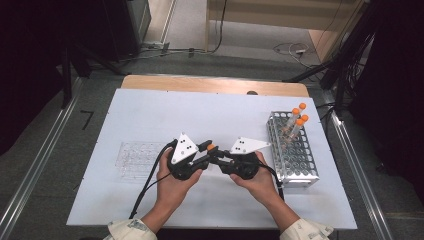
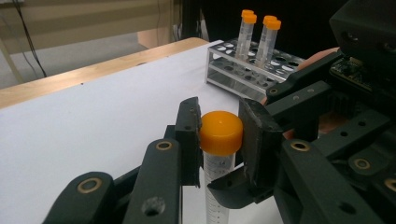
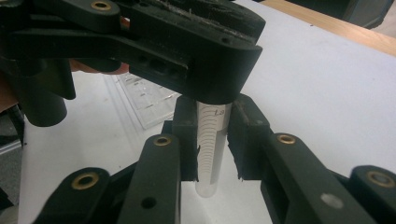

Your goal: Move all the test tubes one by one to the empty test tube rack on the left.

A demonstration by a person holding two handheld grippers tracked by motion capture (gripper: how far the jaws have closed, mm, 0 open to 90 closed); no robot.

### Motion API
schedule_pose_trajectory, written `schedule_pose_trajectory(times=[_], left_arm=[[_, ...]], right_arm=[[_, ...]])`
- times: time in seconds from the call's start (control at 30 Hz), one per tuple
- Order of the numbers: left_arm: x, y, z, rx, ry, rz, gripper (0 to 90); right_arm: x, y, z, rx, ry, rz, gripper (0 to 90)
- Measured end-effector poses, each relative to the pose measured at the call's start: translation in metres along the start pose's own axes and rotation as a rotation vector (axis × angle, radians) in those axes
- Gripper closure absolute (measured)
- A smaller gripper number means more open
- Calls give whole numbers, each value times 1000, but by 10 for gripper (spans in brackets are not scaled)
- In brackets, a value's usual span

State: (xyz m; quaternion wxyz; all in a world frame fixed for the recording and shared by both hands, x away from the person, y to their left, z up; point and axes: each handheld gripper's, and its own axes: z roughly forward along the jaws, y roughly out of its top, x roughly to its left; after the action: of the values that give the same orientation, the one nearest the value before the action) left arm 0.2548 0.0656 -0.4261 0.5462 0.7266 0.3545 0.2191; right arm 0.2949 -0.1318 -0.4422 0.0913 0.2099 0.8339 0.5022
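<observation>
High view: you are holding both claws together over the desk [image 1: 150,110]; the left claw [image 1: 210,152] and right claw [image 1: 216,156] are crowding the tube [image 1: 211,147], leaving just its orange cap showing. Open desk is lying ahead; the rack [image 1: 300,170] is sitting near the right edge.

Left claw view: the left claw [image 2: 219,135] is clamping the cap [image 2: 221,132]; the tube's bottom is running out of frame.

Right claw view: the right claw [image 3: 212,135] is gripping the tube's body [image 3: 210,149]; the other claw is hiding its top. The clear tray [image 3: 149,100] is partly covered.
</observation>
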Motion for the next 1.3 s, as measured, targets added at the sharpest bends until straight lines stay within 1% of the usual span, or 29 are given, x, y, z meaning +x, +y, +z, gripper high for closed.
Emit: schedule_pose_trajectory(times=[0.03,0.07,0.1,0.13,0.17,0.23,0.27,0.33,0.4,0.6,0.73,1.03,1.17,1.3], left_arm=[[1,1,-1,-1,0,-3,715],[2,1,-2,-4,1,-9,715],[3,2,-3,-5,0,-12,715],[4,2,-4,-5,3,-16,715],[5,3,-5,-7,5,-21,715],[7,4,-8,-8,9,-32,715],[8,4,-9,-10,8,-32,715],[9,6,-11,-11,9,-35,715],[12,7,-14,-16,11,-39,715],[22,12,-26,-30,30,-54,715],[28,15,-33,-31,43,-63,716],[43,21,-54,-55,69,-86,716],[49,23,-62,-66,83,-93,716],[56,23,-69,-67,104,-98,716]], right_arm=[[1,1,-1,-4,-1,11,580],[1,1,-1,-5,-7,13,514],[1,1,-1,-5,-7,13,514],[0,2,-2,-8,-26,24,404],[0,2,-2,-8,-26,24,404],[-1,2,-4,-14,-45,46,289],[-2,2,-5,-15,-50,52,257],[-3,3,-8,-24,-70,59,226],[-5,3,-13,-33,-89,66,209],[-10,5,-31,-57,-124,78,208],[-14,7,-43,-58,-150,92,202],[-28,9,-79,-106,-243,112,185],[-34,7,-91,-122,-273,120,185],[-40,5,-101,-130,-303,128,180]])
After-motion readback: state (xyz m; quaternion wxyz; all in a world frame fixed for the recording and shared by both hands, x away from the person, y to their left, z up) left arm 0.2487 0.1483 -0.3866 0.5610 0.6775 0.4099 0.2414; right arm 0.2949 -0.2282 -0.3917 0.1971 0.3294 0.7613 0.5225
